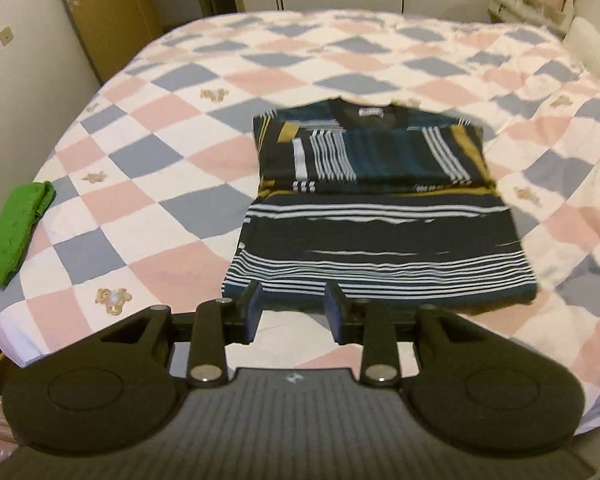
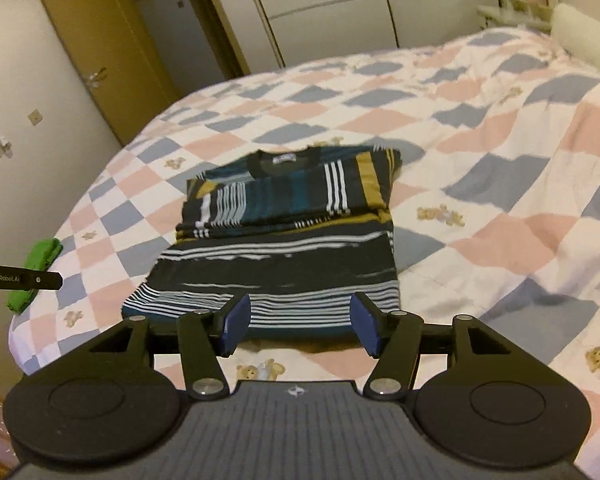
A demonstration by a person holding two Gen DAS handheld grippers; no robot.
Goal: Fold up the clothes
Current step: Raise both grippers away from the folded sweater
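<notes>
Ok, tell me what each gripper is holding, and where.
Nothing. The left gripper and right gripper are both open, near the shirt's hem.

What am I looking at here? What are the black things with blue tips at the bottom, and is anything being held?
Those are two hand-held grasping tools, one in each of a person's hands, each with a camera looking forward along its two fingers. One picture comes from the left tool, the other from the right tool. Both are open and hold nothing. They point at the near hem of a striped shirt, lying on a checked quilt with its sleeves already folded in. A folded green cloth sits near the bed's left edge. The black bar at the left of the right view is part of the other tool.
</notes>
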